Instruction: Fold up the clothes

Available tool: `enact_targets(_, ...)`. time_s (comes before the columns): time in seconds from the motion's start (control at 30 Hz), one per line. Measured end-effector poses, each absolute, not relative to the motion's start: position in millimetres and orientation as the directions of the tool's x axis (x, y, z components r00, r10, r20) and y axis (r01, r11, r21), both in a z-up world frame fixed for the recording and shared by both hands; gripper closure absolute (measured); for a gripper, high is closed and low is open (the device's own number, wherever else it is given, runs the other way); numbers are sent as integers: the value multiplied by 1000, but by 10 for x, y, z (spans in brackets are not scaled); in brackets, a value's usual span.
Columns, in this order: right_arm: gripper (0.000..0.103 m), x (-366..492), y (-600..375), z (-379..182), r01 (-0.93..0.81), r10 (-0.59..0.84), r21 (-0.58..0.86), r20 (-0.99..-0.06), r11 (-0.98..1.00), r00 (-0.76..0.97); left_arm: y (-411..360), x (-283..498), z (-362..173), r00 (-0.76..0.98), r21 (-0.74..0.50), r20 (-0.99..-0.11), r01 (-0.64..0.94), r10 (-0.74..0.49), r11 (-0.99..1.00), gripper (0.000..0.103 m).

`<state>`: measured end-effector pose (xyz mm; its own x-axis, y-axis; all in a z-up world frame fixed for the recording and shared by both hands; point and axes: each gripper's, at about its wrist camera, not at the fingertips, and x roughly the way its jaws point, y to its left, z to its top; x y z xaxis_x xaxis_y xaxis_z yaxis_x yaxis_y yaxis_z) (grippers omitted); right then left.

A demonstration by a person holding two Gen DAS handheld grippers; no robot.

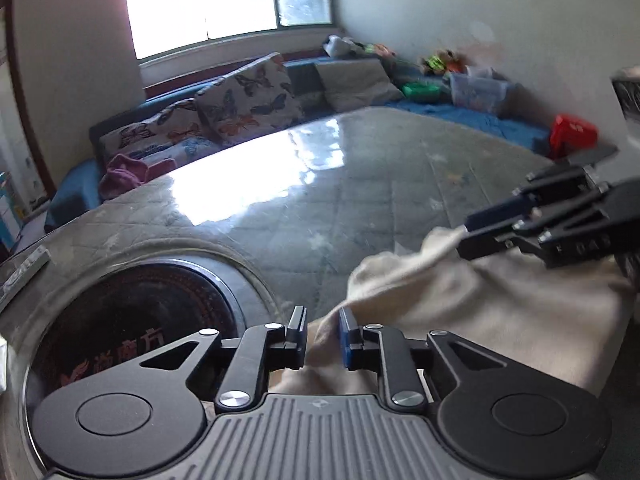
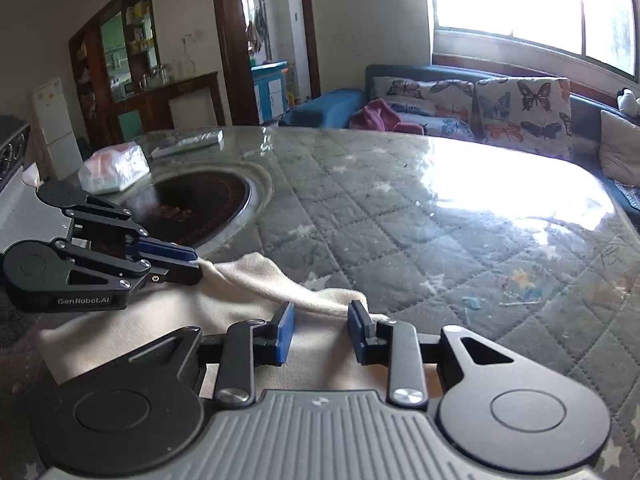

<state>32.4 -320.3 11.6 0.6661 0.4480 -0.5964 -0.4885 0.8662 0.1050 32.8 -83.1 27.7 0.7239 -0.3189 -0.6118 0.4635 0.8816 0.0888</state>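
Note:
A cream cloth (image 1: 460, 312) lies bunched at the near edge of a glass-topped table (image 1: 320, 200). In the left wrist view my left gripper (image 1: 323, 330) has a thick fold of the cloth filling the narrow gap between its pads. My right gripper (image 1: 464, 236) comes in from the right, and the cloth rises in a peak into its tips. The right wrist view shows my right gripper (image 2: 320, 332) with the cloth (image 2: 240, 304) between its blue pads. There my left gripper (image 2: 198, 266) pinches a raised corner at the left.
A round black hob (image 1: 136, 320) is sunk into the table at the left. A remote (image 2: 188, 142) and a plastic bag (image 2: 114, 168) lie beyond it. A sofa with butterfly cushions (image 2: 480, 104) stands behind the table, under the window.

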Motion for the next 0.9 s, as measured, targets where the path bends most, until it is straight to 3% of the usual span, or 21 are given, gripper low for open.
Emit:
enact_targets(0.17,75,353,-3223,108,-457,416,95,-606,884,678,-927,296,537,691,-85,-567,492,-448,866,85)
enact_targets(0.27,75,411,-3187,44,-446,392,76,-621,892,678,-1116,386,463,639,-143,-604,500,-475,854,86)
enact_targets(0.4,75,295,-3276,162,-437,383,59,-595,898,707,-1240,452,266,623,-136,-649,471,-437,872,86)
enact_targets(0.7,75,-23,-3726,26,-345,309,64,-618,936,723,-1255,445,253,632,-129,-647,461,-427,878,84)
enact_targets(0.9,74,-87,-3894,102,-324,315,92,-582,942,750,-1282,438,251,639,-116,-644,461,-420,880,84)
